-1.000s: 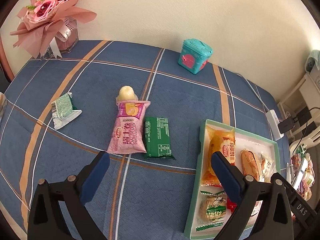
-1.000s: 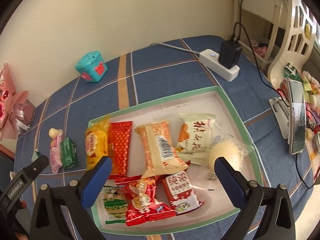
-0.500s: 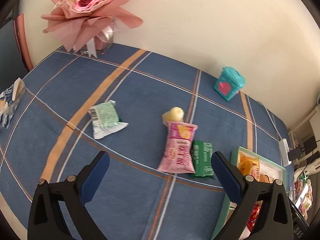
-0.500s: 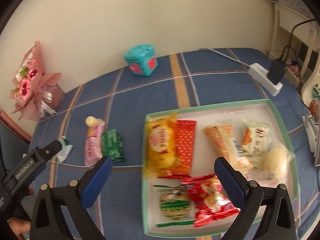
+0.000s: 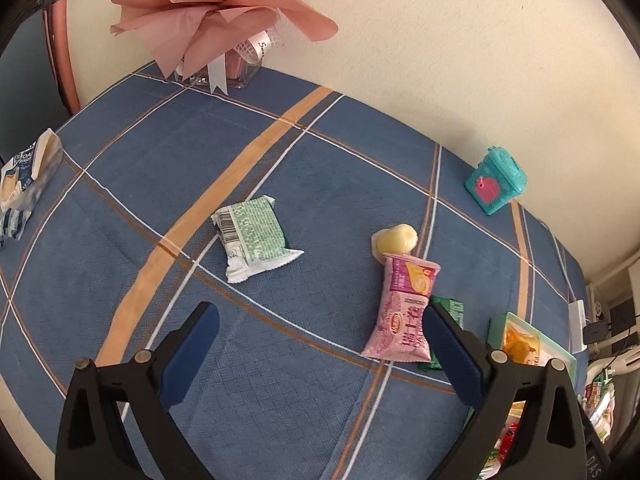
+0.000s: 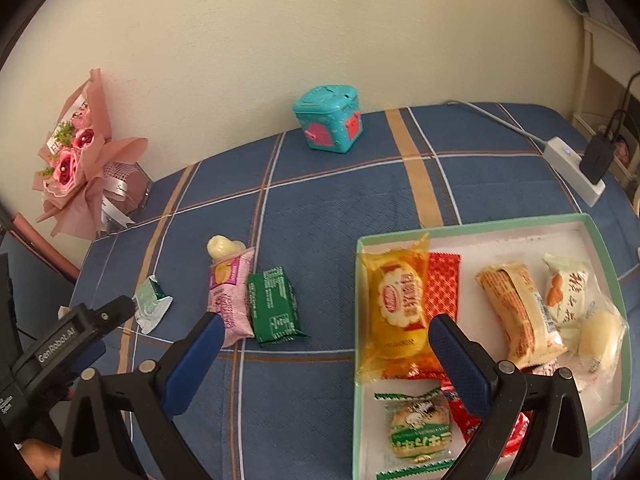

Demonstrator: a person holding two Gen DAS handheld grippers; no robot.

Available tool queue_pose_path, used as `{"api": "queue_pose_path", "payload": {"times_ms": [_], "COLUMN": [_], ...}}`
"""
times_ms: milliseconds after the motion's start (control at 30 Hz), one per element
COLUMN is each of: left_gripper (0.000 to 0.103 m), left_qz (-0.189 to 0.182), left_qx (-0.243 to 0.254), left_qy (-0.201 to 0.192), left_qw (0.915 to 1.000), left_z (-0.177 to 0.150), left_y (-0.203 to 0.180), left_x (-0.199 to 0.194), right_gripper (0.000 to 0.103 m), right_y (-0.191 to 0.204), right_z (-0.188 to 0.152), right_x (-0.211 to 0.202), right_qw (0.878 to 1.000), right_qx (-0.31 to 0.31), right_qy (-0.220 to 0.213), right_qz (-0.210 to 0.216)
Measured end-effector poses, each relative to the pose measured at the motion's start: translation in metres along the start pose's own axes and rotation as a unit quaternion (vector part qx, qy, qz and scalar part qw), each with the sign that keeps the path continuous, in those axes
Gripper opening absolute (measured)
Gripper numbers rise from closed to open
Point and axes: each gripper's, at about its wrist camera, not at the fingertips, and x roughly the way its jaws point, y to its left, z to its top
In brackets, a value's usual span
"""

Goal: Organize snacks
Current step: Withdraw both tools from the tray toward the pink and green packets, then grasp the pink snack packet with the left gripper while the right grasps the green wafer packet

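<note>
Four snacks lie loose on the blue plaid cloth (image 5: 132, 168): a pale green packet (image 5: 253, 237), a pink packet (image 5: 404, 312), a dark green packet (image 6: 274, 306) touching the pink one's side, and a small yellow cake (image 5: 396, 238) at the pink packet's 12 o'clock end. The tray (image 6: 476, 228), at 3 o'clock of them, holds about nine wrapped snacks, among them a yellow bag (image 6: 394, 312) over a red packet (image 6: 442, 284). The left gripper (image 5: 320, 360) hangs wide and empty, the pale green packet at its 11 o'clock. The right gripper (image 6: 328, 364) is wide and empty too, above the tray's near-left corner.
</note>
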Motion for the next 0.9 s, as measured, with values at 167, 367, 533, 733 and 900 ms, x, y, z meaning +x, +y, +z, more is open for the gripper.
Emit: {"api": "queue_pose_path", "payload": {"times_ms": [167, 367, 533, 733, 900], "left_gripper": [0.101, 0.098, 0.086, 0.086, 0.086], "left_qz": [-0.022, -0.049, -0.067, -0.088, -0.088], "left_qx": [-0.011, -0.017, -0.015, 0.012, 0.045], "left_qy": [0.009, 0.034, 0.053, 0.063, 0.081], "left_qw": [0.9997, 0.9980, 0.9962, 0.9941, 0.9918], "left_z": [0.006, 0.008, 0.010, 0.010, 0.006], "left_y": [0.001, -0.010, -0.021, -0.040, -0.060], "left_x": [0.009, 0.031, 0.051, 0.064, 0.078], "right_gripper": [0.103, 0.090, 0.081, 0.072, 0.068], "right_y": [0.017, 0.040, 0.044, 0.044, 0.047], "right_z": [0.005, 0.007, 0.003, 0.001, -0.003], "right_x": [0.011, 0.032, 0.060, 0.085, 0.097], "right_qw": [1.000, 0.999, 0.998, 0.997, 0.995], "right_qx": [-0.012, -0.050, -0.061, -0.065, -0.075], "right_qy": [0.001, 0.004, 0.029, 0.048, 0.058], "right_qz": [0.015, 0.018, 0.009, 0.005, 0.001]}}
